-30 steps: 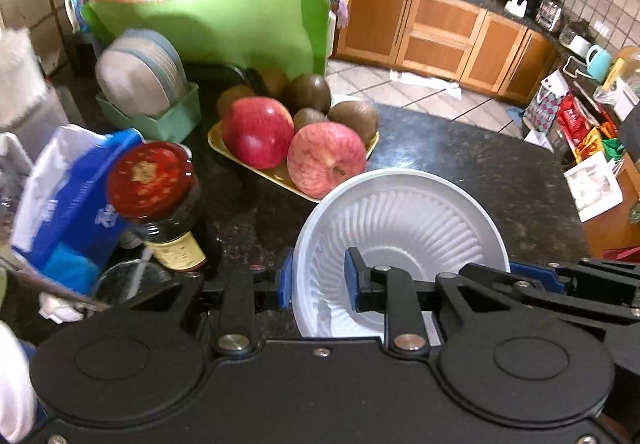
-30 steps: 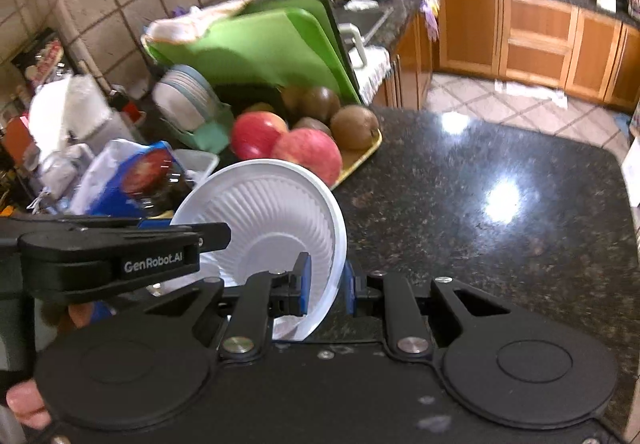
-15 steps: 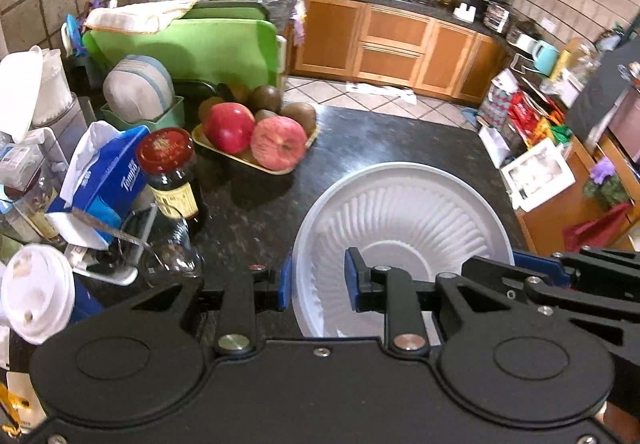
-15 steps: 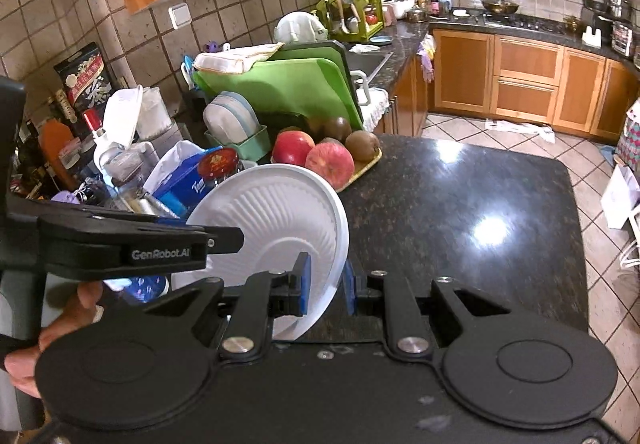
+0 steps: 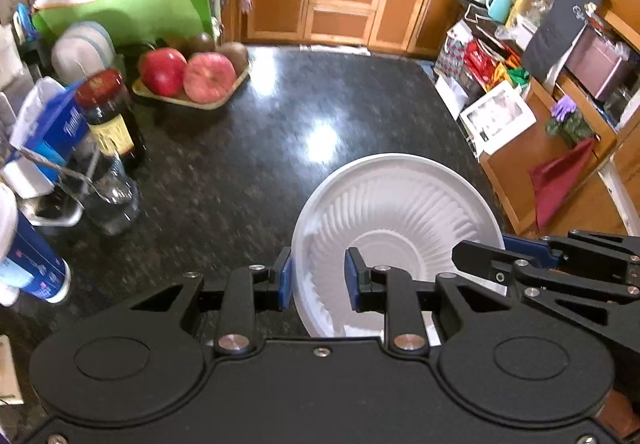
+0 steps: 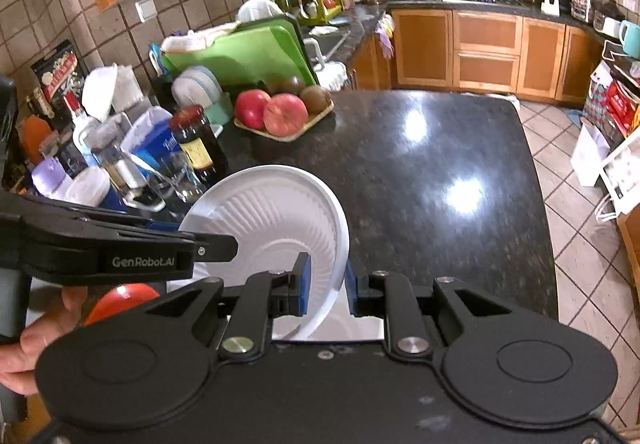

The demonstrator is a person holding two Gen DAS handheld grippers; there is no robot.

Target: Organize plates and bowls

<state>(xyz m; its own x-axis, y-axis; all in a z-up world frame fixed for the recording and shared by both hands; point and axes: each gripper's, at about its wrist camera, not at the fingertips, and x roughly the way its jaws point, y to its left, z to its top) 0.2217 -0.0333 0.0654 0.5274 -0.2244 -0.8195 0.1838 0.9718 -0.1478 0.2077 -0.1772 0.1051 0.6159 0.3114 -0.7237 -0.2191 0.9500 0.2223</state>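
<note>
Here, in the left wrist view, the left gripper (image 5: pixel 316 280) straddles the near rim of a white ribbed bowl (image 5: pixel 396 220), one blue pad outside the wall and one inside. The outer pad touches the rim, while a gap shows before the inner pad, so I cannot tell whether it truly clamps. The bowl sits at about 5 o'clock in the frame, above the dark speckled stone counter (image 5: pixel 248 148). The bowl is thin moulded plastic or foam, round, with radial flutes and a flat centre. The right gripper (image 5: pixel 516 248) comes in from 3 o'clock onto the opposite rim. At 10 o'clock lie a fruit tray (image 5: pixel 188 100) and a red-capped sauce bottle (image 5: pixel 108 112).

In the right wrist view, the right gripper (image 6: pixel 324 284) is pinched on the bowl's edge, which passes tilted between its blue pads, at 6 o'clock. The left gripper's arm crosses from 9 o'clock.

Risk, as I judge it: such a light, flexible rim could buckle or slip if the two grippers pull unevenly, and a swing toward 10 o'clock could knock the bottle or the glassware (image 6: pixel 176 180) beside it.
</note>
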